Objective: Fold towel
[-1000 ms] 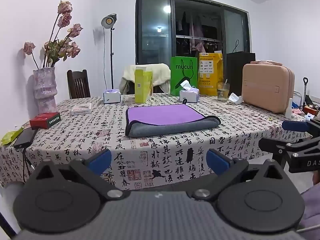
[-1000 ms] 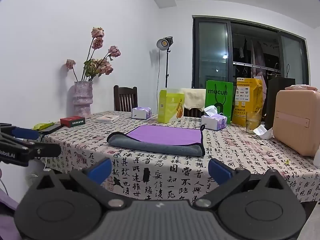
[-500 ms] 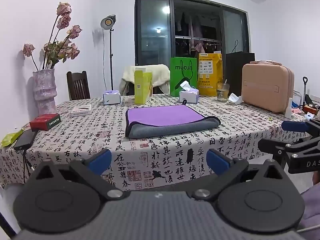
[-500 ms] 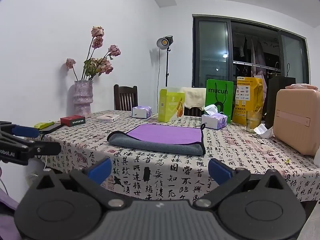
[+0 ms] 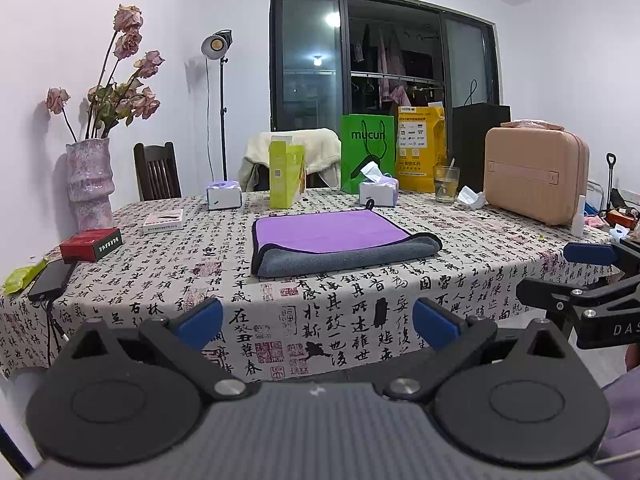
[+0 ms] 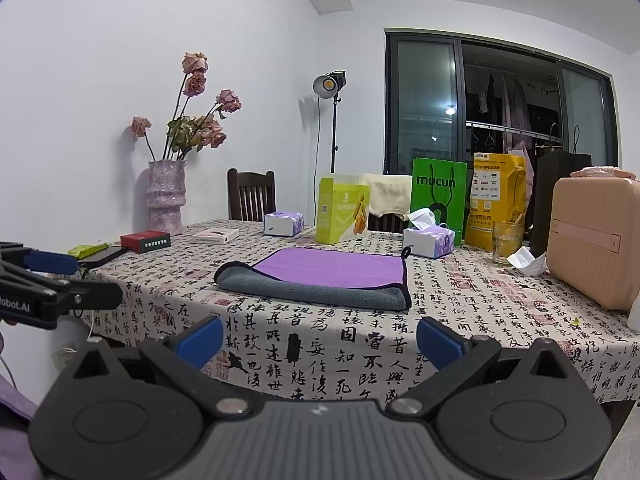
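Observation:
A towel, purple on top and grey underneath, lies folded flat in the middle of the table [image 5: 332, 240], with its rolled grey fold toward me; it also shows in the right wrist view [image 6: 320, 276]. My left gripper [image 5: 316, 322] is open and empty, held off the table's near edge, well short of the towel. My right gripper [image 6: 318, 338] is open and empty too, also short of the near edge. Each gripper shows at the side of the other's view.
The table [image 5: 160, 280] carries a calligraphy-print cloth. On it stand a vase of dried roses [image 5: 90, 184], a red box [image 5: 90, 244], a phone [image 5: 50, 284], tissue boxes [image 5: 378, 194], a yellow-green carton [image 5: 286, 176], paper bags, a glass [image 5: 446, 184] and a pink case [image 5: 536, 176].

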A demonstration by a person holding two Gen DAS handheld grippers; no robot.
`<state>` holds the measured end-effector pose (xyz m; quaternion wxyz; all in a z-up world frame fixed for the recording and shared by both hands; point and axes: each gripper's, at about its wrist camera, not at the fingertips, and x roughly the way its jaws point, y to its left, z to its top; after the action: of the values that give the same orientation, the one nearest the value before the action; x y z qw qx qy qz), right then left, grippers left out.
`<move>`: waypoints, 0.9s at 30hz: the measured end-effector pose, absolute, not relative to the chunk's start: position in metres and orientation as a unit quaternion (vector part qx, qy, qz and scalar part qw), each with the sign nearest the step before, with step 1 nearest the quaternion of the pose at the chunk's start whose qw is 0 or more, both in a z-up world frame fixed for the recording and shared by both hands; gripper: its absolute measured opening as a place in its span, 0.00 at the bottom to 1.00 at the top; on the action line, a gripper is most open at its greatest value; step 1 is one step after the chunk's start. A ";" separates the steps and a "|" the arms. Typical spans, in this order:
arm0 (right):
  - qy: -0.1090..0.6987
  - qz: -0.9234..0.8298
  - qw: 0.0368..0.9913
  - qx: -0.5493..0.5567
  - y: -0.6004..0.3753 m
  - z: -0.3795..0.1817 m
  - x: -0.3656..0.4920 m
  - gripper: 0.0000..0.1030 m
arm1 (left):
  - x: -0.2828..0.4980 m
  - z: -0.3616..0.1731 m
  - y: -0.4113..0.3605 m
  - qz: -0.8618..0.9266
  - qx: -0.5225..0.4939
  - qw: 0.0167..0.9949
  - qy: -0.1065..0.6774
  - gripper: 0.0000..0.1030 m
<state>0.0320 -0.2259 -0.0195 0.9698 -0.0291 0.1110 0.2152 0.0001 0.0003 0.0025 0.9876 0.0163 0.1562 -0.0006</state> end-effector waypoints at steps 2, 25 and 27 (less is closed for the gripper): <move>0.111 0.215 0.970 -0.029 -0.226 -0.020 0.032 1.00 | 0.000 0.003 0.001 -0.001 0.016 0.988 0.157 1.00; 0.114 0.214 0.970 -0.028 -0.226 -0.019 0.033 1.00 | 0.002 0.003 -0.001 -0.001 0.019 0.987 0.157 1.00; 0.114 0.214 0.970 -0.028 -0.226 -0.023 0.033 1.00 | 0.002 0.003 -0.001 -0.001 0.018 0.987 0.157 1.00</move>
<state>0.0330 -0.2265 -0.0235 0.9696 -0.0285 0.1145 0.2145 0.0022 -0.0010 0.0033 0.9874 0.0179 0.1575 -0.0010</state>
